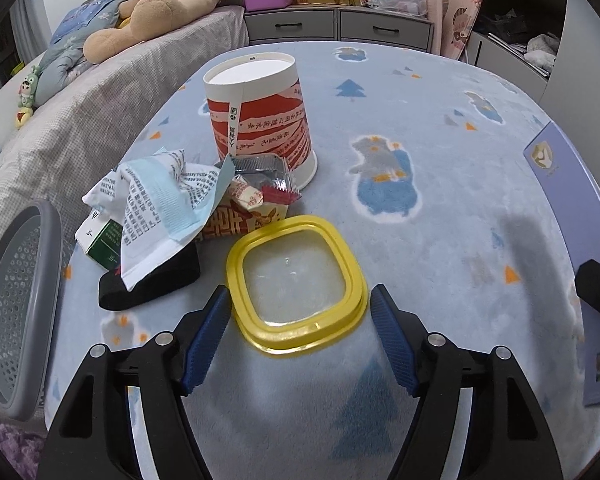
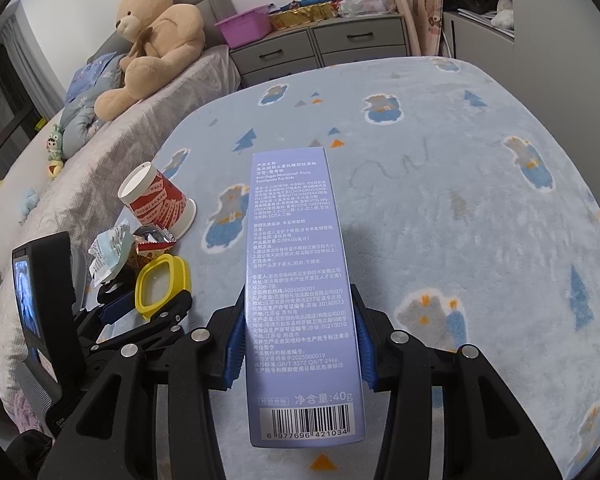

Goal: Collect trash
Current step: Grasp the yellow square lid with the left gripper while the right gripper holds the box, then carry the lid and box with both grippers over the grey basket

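We hold the left gripper [image 1: 300, 320] low over the fleece blanket [image 1: 440, 240], its jaws spread wide on either side of the yellow lid [image 1: 298, 284] at lower centre of the left wrist view; the blue pads flank the near rim without pressing it, so nothing is gripped yet. We judge the wide opening is there to take the lid across its full breadth. Just behind it, centre-left, lies the rest of the litter: a crumpled white wrapper [image 1: 160, 204], a foil packet [image 1: 260, 172], a green and white carton [image 1: 100, 240] and a black piece [image 1: 152, 284], with an upturned red-and-white paper cup [image 1: 260, 116] behind. The grey perforated basket [image 1: 16, 308] waits at the left edge, close enough, we reckon, for short drops. In the right wrist view, the right gripper [image 2: 298, 344] is closed on the lilac toothpaste box [image 2: 296, 280], pads clamped on its long sides, the box jutting forward through frame centre, apparently parked while the left works.
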Motion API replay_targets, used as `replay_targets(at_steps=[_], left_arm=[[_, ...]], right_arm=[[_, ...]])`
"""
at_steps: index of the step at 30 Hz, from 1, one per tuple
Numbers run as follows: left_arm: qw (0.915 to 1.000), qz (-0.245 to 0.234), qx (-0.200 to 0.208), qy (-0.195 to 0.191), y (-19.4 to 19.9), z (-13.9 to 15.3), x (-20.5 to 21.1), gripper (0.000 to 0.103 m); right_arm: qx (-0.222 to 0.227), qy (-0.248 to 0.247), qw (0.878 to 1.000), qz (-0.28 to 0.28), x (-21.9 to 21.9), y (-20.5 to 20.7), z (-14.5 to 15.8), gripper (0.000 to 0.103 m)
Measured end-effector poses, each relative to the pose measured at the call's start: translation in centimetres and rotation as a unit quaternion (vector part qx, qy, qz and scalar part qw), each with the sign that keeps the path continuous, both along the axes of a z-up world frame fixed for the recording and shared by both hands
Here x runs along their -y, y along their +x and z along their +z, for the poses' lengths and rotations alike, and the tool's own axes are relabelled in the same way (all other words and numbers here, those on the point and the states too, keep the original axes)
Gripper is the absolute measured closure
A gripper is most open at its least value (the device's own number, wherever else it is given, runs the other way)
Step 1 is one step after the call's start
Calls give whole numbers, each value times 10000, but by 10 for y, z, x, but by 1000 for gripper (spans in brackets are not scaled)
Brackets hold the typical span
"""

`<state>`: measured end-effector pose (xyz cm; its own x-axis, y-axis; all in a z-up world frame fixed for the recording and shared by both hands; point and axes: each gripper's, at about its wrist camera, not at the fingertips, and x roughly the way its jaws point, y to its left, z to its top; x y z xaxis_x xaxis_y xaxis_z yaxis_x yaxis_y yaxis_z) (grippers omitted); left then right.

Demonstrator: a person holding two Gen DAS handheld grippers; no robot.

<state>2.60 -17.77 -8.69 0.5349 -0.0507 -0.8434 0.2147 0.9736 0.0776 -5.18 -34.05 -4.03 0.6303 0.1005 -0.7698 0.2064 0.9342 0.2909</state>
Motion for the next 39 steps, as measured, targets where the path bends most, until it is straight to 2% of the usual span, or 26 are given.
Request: replay_targets(at_steps=[9, 17, 30, 39], left_arm=[[9997, 109, 98, 200, 7, -2, 7, 33], [9999, -83, 109, 16, -12, 1, 1, 34], [9980, -520, 344, -110, -57, 28, -12, 34], [9962, -602, 573, -250, -72, 54, -43, 34]], right_arm=[[-14, 13, 10000, -10, 1, -1, 1, 59], [-30, 6, 10000, -35, 4, 0, -2, 59], [-40, 17, 10000, -65, -2, -4, 0, 59], [17, -153, 9999, -46, -26, -6, 8, 59]])
